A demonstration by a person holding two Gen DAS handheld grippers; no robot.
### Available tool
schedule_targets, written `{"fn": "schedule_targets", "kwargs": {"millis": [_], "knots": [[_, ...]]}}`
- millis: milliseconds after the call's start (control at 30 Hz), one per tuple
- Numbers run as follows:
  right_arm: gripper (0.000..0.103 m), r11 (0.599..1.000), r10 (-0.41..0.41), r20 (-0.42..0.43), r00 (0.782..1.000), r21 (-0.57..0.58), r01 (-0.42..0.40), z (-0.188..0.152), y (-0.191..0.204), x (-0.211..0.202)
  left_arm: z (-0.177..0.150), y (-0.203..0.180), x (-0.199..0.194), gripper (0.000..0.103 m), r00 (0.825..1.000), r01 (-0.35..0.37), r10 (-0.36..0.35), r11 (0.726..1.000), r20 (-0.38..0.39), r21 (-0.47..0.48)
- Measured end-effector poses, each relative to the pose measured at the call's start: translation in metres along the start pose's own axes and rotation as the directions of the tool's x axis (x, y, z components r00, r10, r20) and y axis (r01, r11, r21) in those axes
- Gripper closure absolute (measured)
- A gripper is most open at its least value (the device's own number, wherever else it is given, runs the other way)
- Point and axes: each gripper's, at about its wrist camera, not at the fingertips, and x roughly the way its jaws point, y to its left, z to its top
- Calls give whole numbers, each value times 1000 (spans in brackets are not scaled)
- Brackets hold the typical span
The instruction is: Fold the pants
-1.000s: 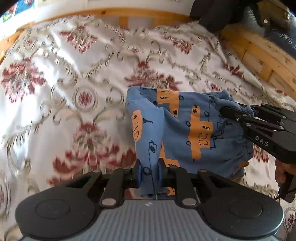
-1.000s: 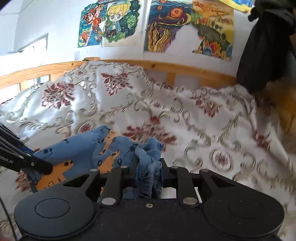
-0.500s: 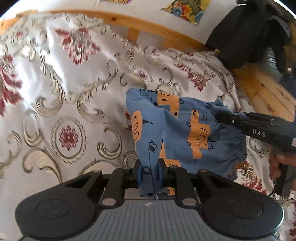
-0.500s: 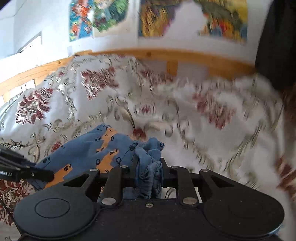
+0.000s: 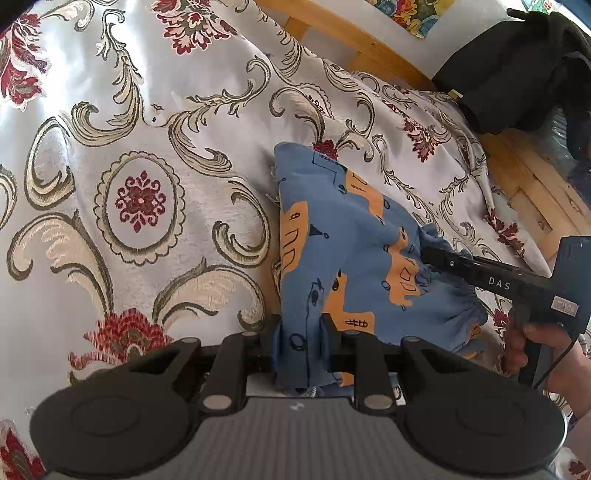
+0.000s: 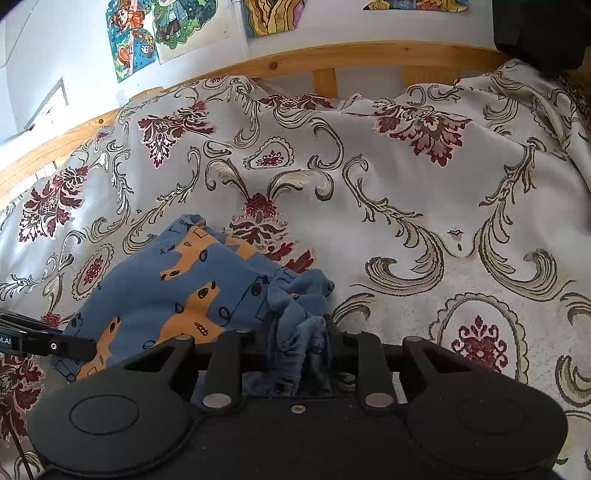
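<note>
Left wrist view: the left gripper has its jaws pinched on a folded edge of the blue pants, which carry orange patches and dark line drawings. The pants lie bunched on the bedspread, a pale cloth with red flowers and beige scrolls, toward its right side and short of the wooden bed frame. The right gripper reaches in from the right edge, its jaws pressed on the gathered waistband side of the pants; a hand grips its handle. A black garment hangs at the top right corner over the frame.

Right wrist view: the right gripper has its jaws clamped on a crumpled wad of the pants, which spread away to the left across the bedspread. The left gripper enters from the left edge, its tip touching the far side of the pants. Beyond the bedspread runs the wooden bed frame, with colourful drawings on the wall above it.
</note>
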Motion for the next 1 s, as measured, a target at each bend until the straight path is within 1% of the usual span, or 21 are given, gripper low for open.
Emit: {"fn": "schedule_targets", "kwargs": {"millis": [33, 100, 167, 233, 267, 300, 367, 400, 467, 500, 533, 567, 667, 700, 800, 1000], "knots": [[74, 1000, -7, 2, 1000, -7, 7, 0, 1, -1, 1, -1, 0, 77, 1000, 0, 0, 1000, -2, 7], [65, 999, -27, 8, 1000, -31, 27, 2, 4, -3, 3, -2, -3, 77, 1000, 6, -6, 1000, -11, 13], [62, 997, -35, 15, 999, -64, 36, 5, 9, -7, 8, -1, -4, 75, 1000, 10, -10, 1000, -20, -6], [49, 995, -53, 35, 998, -87, 56, 6, 15, -14, 13, -2, -6, 71, 1000, 5, -6, 1000, -25, -17], [36, 994, -56, 48, 997, -89, 60, 7, 17, -18, 15, -4, -8, 66, 1000, -5, 5, 1000, -22, -12], [31, 994, -54, 56, 997, -88, 59, 7, 19, -21, 16, -7, -10, 62, 1000, -19, 19, 1000, -16, -3], [27, 994, -60, 73, 996, -88, 67, 8, 26, -30, 19, -12, -18, 37, 999, -45, 45, 999, 9, 21], [22, 993, -67, 86, 994, -93, 75, 8, 30, -35, 20, -15, -22, 33, 998, -60, 60, 998, 25, 30], [17, 990, -80, 114, 990, -103, 92, 8, 39, -46, 22, -24, -33, 19, 994, -93, 89, 994, 62, 53], [13, 989, -87, 130, 988, -106, 101, 8, 43, -52, 23, -28, -37, 16, 991, -108, 103, 992, 79, 61], [11, 988, -95, 152, 984, -106, 112, 8, 47, -60, 24, -32, -43, 10, 988, -125, 118, 990, 98, 66], [6, 987, -104, 174, 979, -101, 123, 8, 52, -68, 25, -36, -48, 7, 984, -143, 134, 987, 118, 72], [2, 987, -124, 233, 965, -75, 145, 7, 62, -91, 25, -49, -67, 1, 970, -187, 169, 978, 174, 90], [1, 986, -131, 249, 959, -69, 153, 6, 66, -98, 24, -53, -73, 0, 963, -206, 184, 974, 195, 95], [1, 983, -145, 301, 942, -62, 172, 2, 78, -122, 20, -65, -89, 0, 947, -244, 210, 963, 245, 115], [1, 974, -199, 359, 912, -33, 226, -14, 100, -161, 3, -90, -116, 0, 912, -316, 249, 933, 325, 172]]}}
